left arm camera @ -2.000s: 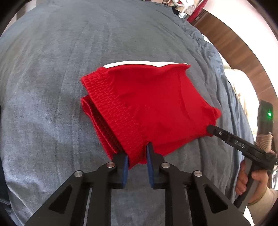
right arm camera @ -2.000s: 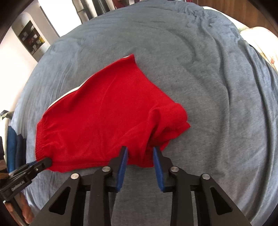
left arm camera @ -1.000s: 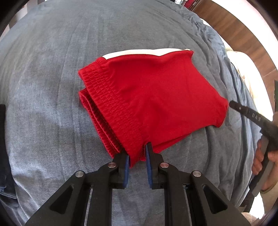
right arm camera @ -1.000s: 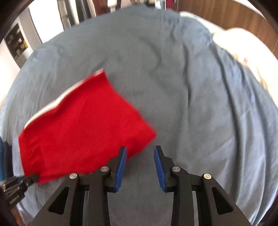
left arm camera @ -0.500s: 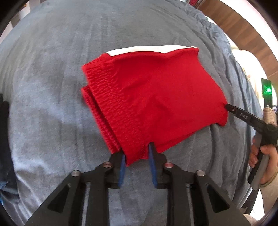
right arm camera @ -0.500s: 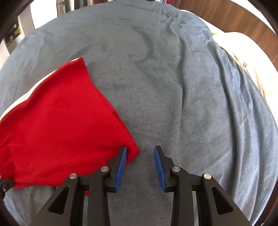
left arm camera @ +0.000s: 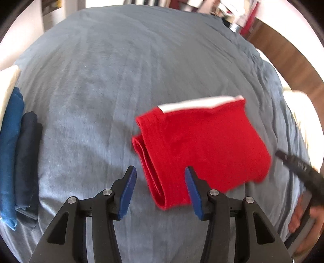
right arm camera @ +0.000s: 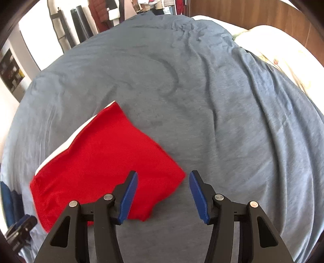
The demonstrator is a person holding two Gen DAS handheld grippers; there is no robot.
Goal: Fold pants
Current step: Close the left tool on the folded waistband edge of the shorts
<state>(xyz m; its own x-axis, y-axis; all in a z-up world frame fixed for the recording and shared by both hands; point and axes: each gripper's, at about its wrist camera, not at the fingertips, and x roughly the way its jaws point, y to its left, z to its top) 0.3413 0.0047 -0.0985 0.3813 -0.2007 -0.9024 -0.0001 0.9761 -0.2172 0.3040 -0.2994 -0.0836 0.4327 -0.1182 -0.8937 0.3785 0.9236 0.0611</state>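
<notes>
The red pants lie folded into a compact rectangle on the blue-grey bedspread, with a white side stripe along the far edge. My left gripper is open and empty, its jaws wide apart over the waistband end. In the right wrist view the pants lie at lower left. My right gripper is open and empty just above the pants' near right corner. The right gripper also shows in the left wrist view, beside the pants' right edge.
A stack of folded blue and dark navy clothes lies at the bed's left edge. A cream pillow lies at the far right by a wooden headboard. Clothes hang in the room behind the bed.
My left gripper has let go of the waistband and opened wide, pulling back a little. My right gripper has opened wider and sits over the pants' corner. The pants lie flat.
</notes>
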